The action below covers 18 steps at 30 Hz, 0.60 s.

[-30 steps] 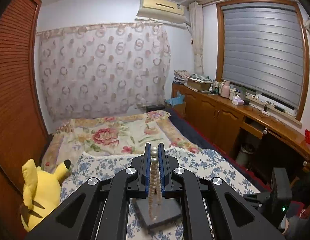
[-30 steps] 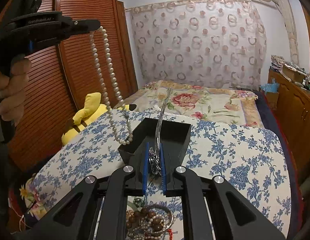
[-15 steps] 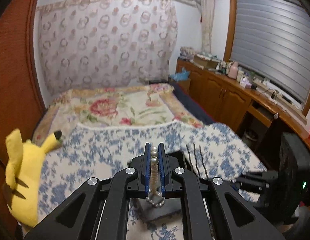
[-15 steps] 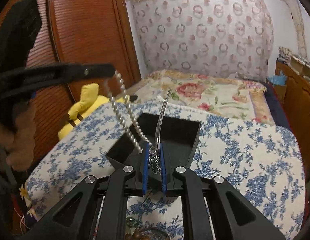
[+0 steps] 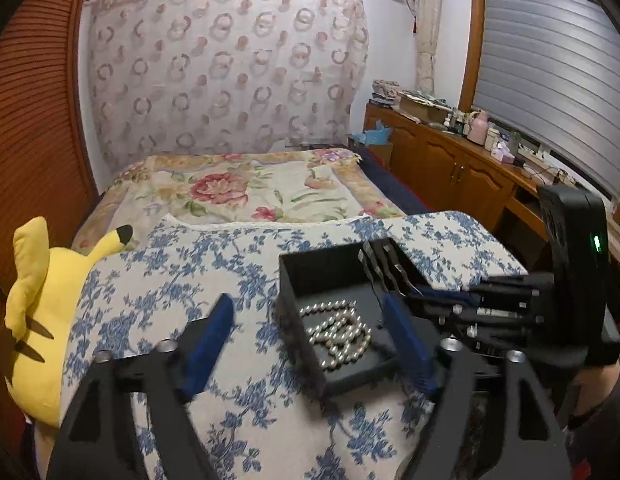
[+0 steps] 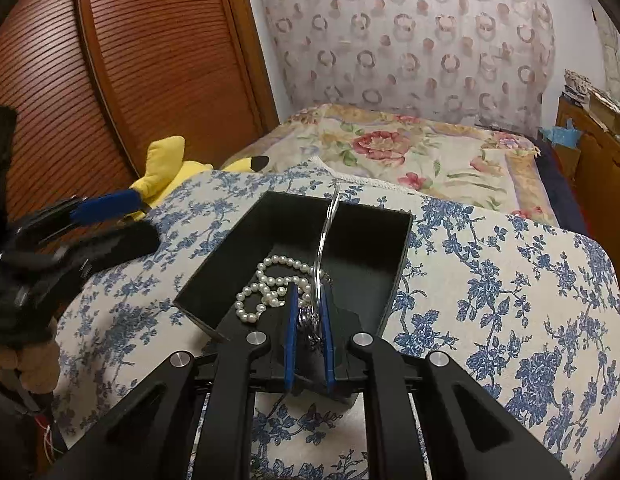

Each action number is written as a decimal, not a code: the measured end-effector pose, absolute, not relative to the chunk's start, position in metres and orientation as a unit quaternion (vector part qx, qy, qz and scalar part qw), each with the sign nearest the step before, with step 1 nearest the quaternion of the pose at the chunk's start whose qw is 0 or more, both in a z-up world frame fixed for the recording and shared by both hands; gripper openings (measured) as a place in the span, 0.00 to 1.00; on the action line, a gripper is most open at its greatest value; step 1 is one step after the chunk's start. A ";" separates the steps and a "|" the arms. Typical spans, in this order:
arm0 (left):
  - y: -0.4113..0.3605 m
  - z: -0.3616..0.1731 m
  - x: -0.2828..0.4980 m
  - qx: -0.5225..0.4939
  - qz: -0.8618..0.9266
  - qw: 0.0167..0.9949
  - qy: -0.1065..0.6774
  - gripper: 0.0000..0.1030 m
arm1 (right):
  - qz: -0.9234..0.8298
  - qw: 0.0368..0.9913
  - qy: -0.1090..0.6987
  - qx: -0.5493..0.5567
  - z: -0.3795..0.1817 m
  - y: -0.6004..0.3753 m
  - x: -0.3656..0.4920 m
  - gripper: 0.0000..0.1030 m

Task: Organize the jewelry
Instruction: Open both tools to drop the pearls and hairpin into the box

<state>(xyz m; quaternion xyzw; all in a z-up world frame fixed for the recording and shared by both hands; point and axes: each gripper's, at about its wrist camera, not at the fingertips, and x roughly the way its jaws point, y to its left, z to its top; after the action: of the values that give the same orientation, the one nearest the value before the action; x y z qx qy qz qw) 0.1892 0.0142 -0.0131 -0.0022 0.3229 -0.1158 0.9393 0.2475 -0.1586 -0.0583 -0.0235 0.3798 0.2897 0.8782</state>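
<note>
Bedroom scene through two fisheye wrist cameras, above a cushion in blue floral fabric (image 5: 213,264) on a bed with a flowered quilt (image 5: 245,192).

Black open-topped box (image 6: 362,248) resting on the floral fabric. Inside it, a pearl necklace (image 5: 338,334) lying loose in a heap on the box floor, touching neither gripper.

Left gripper (image 5: 305,340) low over the near edge of the box, blue-padded fingers (image 5: 207,336) spread wide and opening, nothing pressed between them; the box's near corner and the pearls seen through the gap.

Right gripper (image 6: 310,340) pointing down into the box from the other side, fingers nearly together and clamped on a silver chain necklace (image 6: 324,248). Chain bunched between the blue pads, with a taut length stretching away over the box toward its far wall. Pearls just beside and partly behind the left pad in the right-wrist view.

Yellow plush toy (image 5: 33,320) at the left edge of the bed, against a slatted wooden wardrobe door (image 6: 157,64). Patterned curtain (image 5: 225,68) behind the bed; wooden cabinet (image 5: 450,164) beneath a shuttered window on the right.
</note>
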 end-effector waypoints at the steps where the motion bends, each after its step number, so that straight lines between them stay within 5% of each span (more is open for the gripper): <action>1: 0.016 -0.017 0.186 0.000 -0.112 0.940 0.321 0.83 | 0.290 0.878 0.380 -0.023 -0.058 -0.158 0.248 0.14; 4: 0.021 -0.025 0.180 0.005 -0.101 0.942 0.319 0.89 | 0.285 0.881 0.376 -0.022 -0.055 -0.159 0.248 0.24; 18: 0.013 -0.053 0.132 0.022 -0.121 0.937 0.327 0.92 | 0.276 0.904 0.326 -0.036 -0.031 -0.198 0.196 0.31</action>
<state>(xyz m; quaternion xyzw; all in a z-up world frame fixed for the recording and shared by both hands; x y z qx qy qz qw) 0.1321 0.0127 -0.0532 0.0220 0.3269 -0.1209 0.9370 0.1957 -0.1982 -0.0310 -0.0357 0.3256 0.2755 0.9038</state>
